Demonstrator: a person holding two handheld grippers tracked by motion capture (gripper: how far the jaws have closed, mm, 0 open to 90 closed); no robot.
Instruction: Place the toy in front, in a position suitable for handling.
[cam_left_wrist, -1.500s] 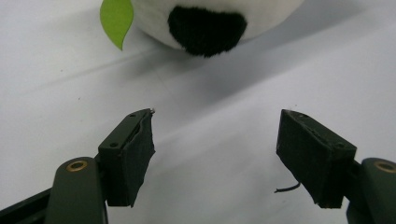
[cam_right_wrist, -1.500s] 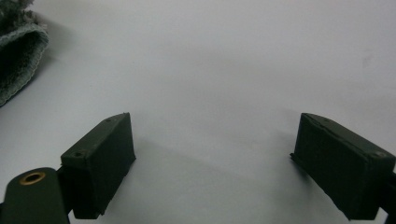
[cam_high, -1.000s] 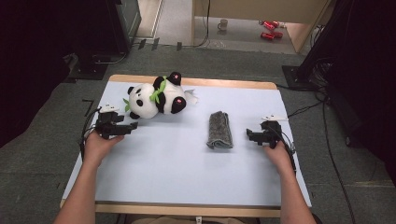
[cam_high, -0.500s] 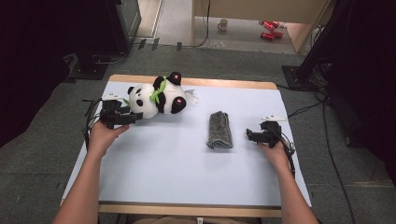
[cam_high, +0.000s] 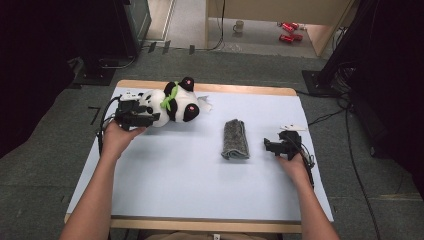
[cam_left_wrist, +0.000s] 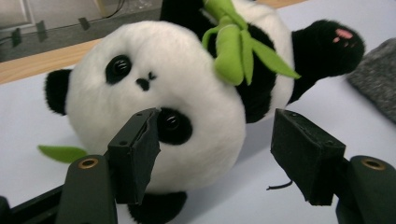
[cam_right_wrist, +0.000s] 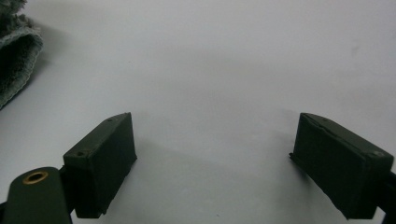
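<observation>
A black-and-white plush panda (cam_high: 172, 102) with a green bamboo sprig lies on its side at the back left of the pale table (cam_high: 200, 185). My left gripper (cam_high: 146, 116) is at its head. In the left gripper view the panda's head (cam_left_wrist: 187, 93) sits between the jaws of my left gripper (cam_left_wrist: 215, 122), which have just been closing. The left pad (cam_left_wrist: 137, 158) is at the face and the right pad (cam_left_wrist: 306, 154) stands apart from the plush. A folded grey towel (cam_high: 236, 139) lies right of centre. My right gripper (cam_high: 269, 146) rests open on the table just right of the towel (cam_right_wrist: 16, 51), with nothing between its jaws (cam_right_wrist: 212, 128).
The wooden back edge of the table (cam_high: 240, 90) runs just behind the panda. A loose green leaf (cam_left_wrist: 60, 153) lies by the panda's head. Cables (cam_high: 102, 125) trail from both grippers. A mug (cam_high: 239, 25) and red cans (cam_high: 287, 31) stand on the floor beyond.
My left hand has moved away from the person and to the right, bringing its jaws up to the panda's head. The right hand and the towel have stayed put.
</observation>
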